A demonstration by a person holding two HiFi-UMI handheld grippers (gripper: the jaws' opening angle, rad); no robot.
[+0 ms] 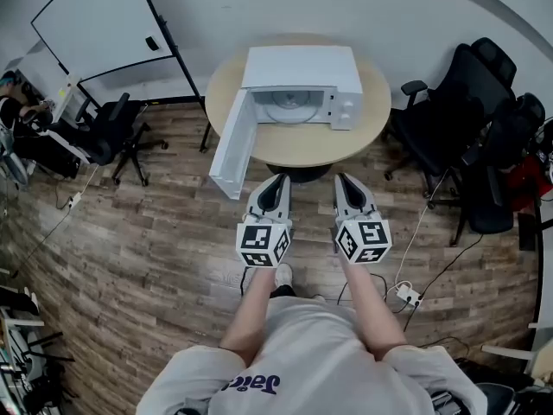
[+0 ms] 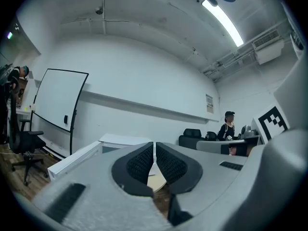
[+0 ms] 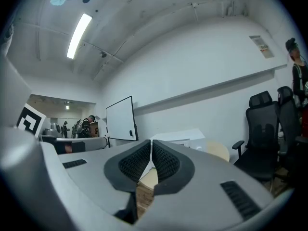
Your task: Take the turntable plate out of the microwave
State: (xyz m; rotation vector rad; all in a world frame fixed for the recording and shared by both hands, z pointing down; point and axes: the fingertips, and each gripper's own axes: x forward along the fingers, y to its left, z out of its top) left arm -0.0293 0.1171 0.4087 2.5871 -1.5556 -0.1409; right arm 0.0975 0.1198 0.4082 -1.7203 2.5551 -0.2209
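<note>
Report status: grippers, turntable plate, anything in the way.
Left gripper and right gripper shut, empty, short of the table. Turntable plate inside the microwave, door open. Nothing blocking the opening.

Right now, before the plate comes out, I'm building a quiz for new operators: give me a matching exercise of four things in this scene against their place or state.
Things:
1. microwave door
2. turntable plate
3. left gripper
4. whiteboard

Place or state:
A. shut, with nothing in it
B. standing to the left of the table
C. swung open
D. inside the microwave

Pairs: 1-C, 2-D, 3-A, 4-B
</note>
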